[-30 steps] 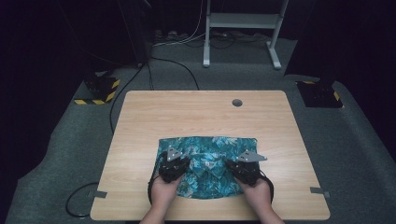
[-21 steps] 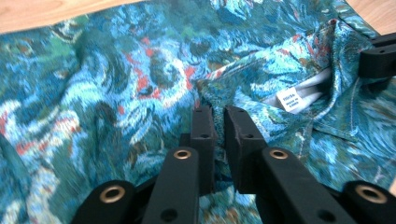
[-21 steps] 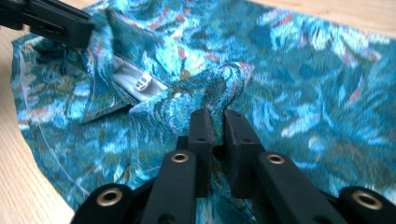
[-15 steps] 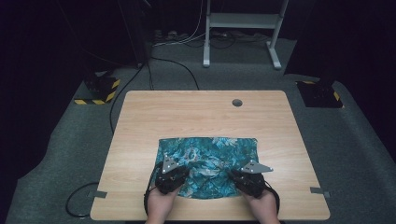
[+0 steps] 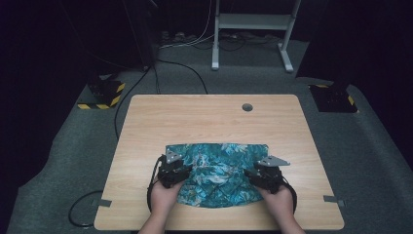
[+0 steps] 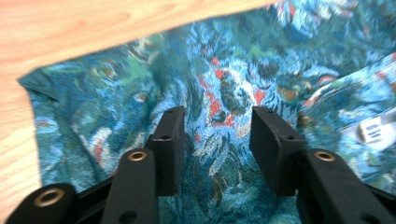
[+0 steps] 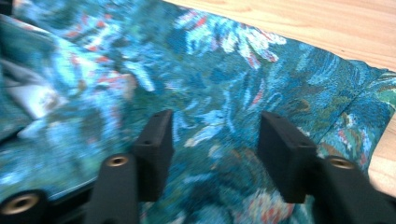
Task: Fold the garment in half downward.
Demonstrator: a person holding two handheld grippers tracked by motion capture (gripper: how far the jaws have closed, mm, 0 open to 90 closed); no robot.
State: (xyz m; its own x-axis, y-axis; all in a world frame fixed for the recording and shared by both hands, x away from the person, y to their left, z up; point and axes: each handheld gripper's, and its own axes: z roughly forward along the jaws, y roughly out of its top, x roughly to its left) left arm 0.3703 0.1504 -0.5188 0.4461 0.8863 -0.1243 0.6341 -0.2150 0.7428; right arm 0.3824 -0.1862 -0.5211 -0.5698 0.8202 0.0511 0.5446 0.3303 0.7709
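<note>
A teal patterned cloth (image 5: 219, 173) lies on the desk (image 5: 204, 117), in its near half and a little nearer the near edge than the middle, with its far edge straight and its near edge rounded and rumpled. Bare wood shows on all sides of it.

The left gripper (image 5: 173, 171) sits over the cloth's left edge, held by the left hand (image 5: 163, 197) that comes in from the desk's near edge. In the left gripper view its jaws have just been opening and stand well apart above the cloth (image 6: 224, 93); the fabric lies flat under the gap, and the pads press on nothing.

The right gripper (image 5: 265, 176) sits over the cloth's right edge, in the right hand (image 5: 280, 204). Its jaws have just been opening too, and in the right gripper view they stand wide over the cloth (image 7: 215, 93), gripping nothing. A pale label shows on the cloth in both gripper views.
</note>
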